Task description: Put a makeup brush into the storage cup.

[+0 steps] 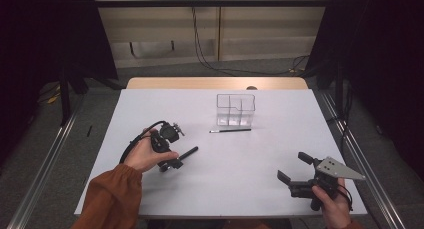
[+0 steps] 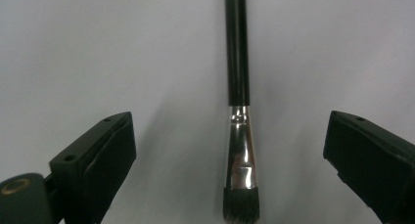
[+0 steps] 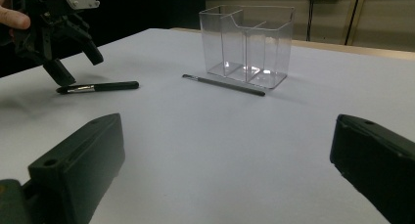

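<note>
My left gripper (image 1: pixel 172 156) hovers wide open over the black brush (image 2: pixel 240 111), which lies between its jaws untouched, left of the table's (image 1: pixel 250 189) middle. My right gripper (image 1: pixel 295 168) gapes empty near the front right corner.

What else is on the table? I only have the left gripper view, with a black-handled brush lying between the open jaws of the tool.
Observer: A clear divided organizer stands toward the far side of the table. It looks empty.
Operator: Any other brush out there?
Observer: Yes, a thinner brush lies flat just in front of the organizer, apart from it.
Operator: Where is the other hand?
Observer: The right tool is near the table's near right corner, jaws open, with nothing between them.
</note>
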